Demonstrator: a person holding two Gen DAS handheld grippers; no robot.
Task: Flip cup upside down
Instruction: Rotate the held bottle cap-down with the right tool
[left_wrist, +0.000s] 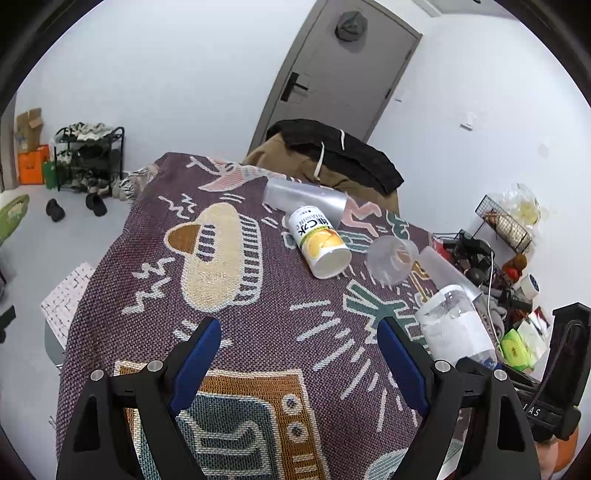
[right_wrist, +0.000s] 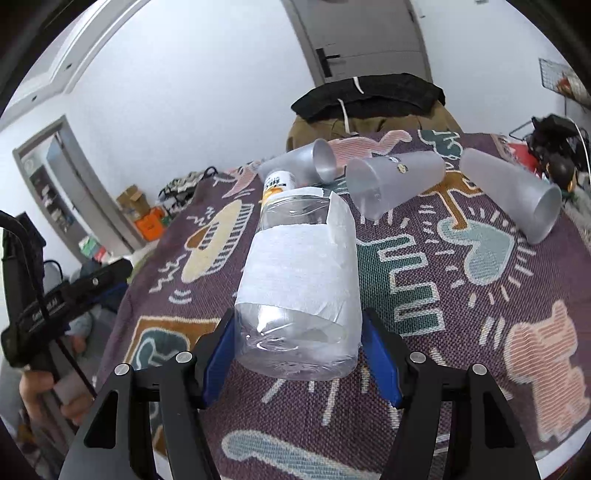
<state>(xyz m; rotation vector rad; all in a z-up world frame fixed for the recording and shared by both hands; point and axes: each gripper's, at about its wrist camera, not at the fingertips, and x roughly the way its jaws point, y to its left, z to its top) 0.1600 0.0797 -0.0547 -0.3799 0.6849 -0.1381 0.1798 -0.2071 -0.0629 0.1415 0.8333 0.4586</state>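
Desk: the desk (right_wrist: 461, 332) in front of me is draped in a purple woven cloth (left_wrist: 295, 332) with cartoon shapes in cream, teal, pink and brown.
Chair: past the far edge, toward 12 o'clock, a chair (right_wrist: 369, 122) carries a brown garment with a black one laid over it.
Clear cup: the clear cup (right_wrist: 299, 280) with a white paper band around its middle is off the cloth, tilted away from me, its flat base nearest my camera. In my left view it sits at about 3 o'clock (left_wrist: 456, 325).
Right gripper: my right gripper (right_wrist: 299, 354) is clamped on the clear cup, one blue pad pressed against each side near the base.
Left gripper: my left gripper (left_wrist: 299, 362) hangs over the cloth with its blue pads spread wide and only cloth between them.
Frosted cups: three frosted cups lie on their sides. One (right_wrist: 511, 194) is at 2 o'clock in my right view, mouth toward me. One (right_wrist: 395, 181) lies at 1 o'clock, mouth down-left. One (right_wrist: 299, 164) lies near 12 o'clock at the far edge.
Drink can: a white can with an orange picture (left_wrist: 319, 240) lies on its side at 12 o'clock in my left view, its far end touching the far frosted cup; it is just beside the middle cup, and I cannot tell if they touch.
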